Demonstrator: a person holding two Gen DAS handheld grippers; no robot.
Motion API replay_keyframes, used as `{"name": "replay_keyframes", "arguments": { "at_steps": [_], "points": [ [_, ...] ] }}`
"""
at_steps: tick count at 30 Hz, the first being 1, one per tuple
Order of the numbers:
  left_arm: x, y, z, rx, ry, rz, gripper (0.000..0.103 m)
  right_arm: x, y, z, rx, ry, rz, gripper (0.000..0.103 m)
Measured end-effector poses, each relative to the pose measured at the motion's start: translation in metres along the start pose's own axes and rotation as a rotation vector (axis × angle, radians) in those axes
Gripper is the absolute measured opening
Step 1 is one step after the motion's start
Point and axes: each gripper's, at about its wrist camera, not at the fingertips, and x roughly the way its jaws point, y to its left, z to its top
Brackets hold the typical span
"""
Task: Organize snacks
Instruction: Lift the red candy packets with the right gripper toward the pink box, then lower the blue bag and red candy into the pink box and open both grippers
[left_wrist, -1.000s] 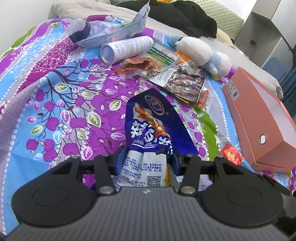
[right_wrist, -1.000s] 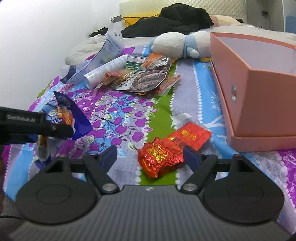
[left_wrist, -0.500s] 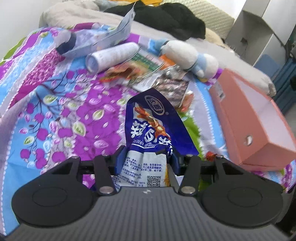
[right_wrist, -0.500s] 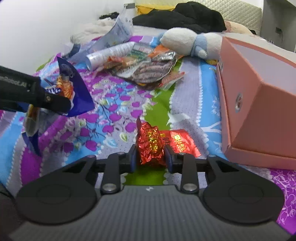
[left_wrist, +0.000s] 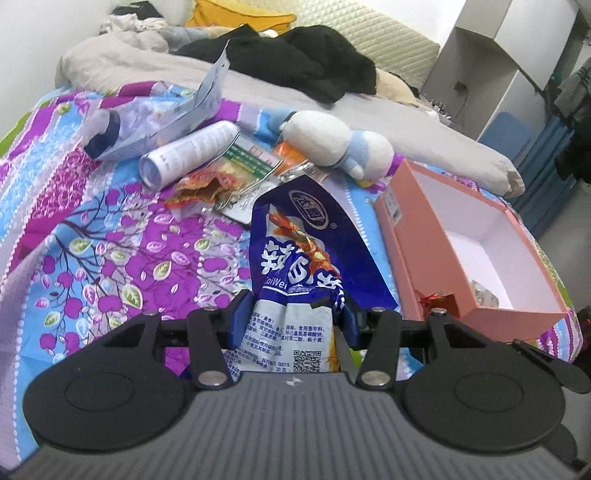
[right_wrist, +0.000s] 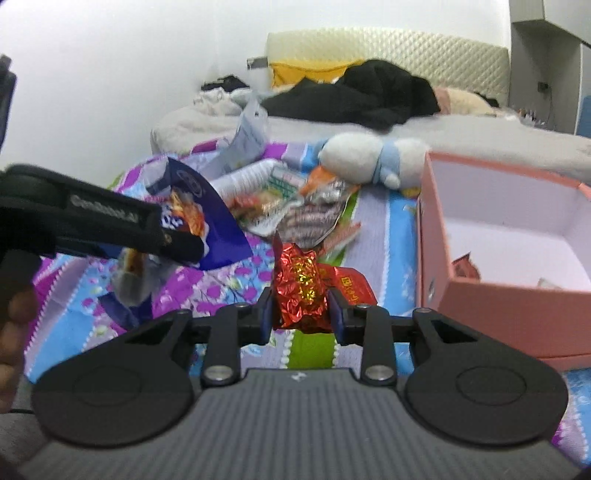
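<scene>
The left gripper (left_wrist: 293, 314) has its jaws clamped on a blue snack bag (left_wrist: 308, 254), which stands up between them with its blue printed front facing the camera and its white back panel (small print and a QR code) folded toward the gripper body. The right gripper (right_wrist: 300, 315) has its jaws closed on a crumpled red foil packet (right_wrist: 301, 290) with gold lettering, held clear of the bed; just behind it a flat red sachet (right_wrist: 349, 286) lies on the floral bedspread (left_wrist: 110, 258). In the right wrist view the left gripper reaches in from the left, carrying the blue bag above the bedspread. To the right sits an open pink box (left_wrist: 436, 240) with a white interior, resting on the bed; a few wrappers lie at its near end, though they are too small to identify. Farther back on the bedspread is a loose pile of snacks: a white cylindrical tube (left_wrist: 188, 153) on its side, a pale resealable pouch (left_wrist: 166, 122) leaning over it, and several flat packets (left_wrist: 236, 173) overlapping one another. A white and blue plush toy (left_wrist: 336, 146) lies just beyond the pile, near the far corner of the box, and black clothing (left_wrist: 295, 62) is heaped by the headboard.
</scene>
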Motion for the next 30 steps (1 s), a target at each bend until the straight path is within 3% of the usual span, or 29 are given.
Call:
{"name": "replay_keyframes", "arguments": {
  "at_steps": [16,30],
  "points": [
    [-0.003,-0.062,0.015,0.125,-0.027,-0.142,0.055,-0.057,-0.044,0.014,0.030,-0.087,-0.174,0.034],
    [0.040,-0.150,0.053,0.263,-0.095,-0.252,0.055,-0.053,-0.124,0.036,0.085,-0.151,-0.323,0.034]
  ]
}}
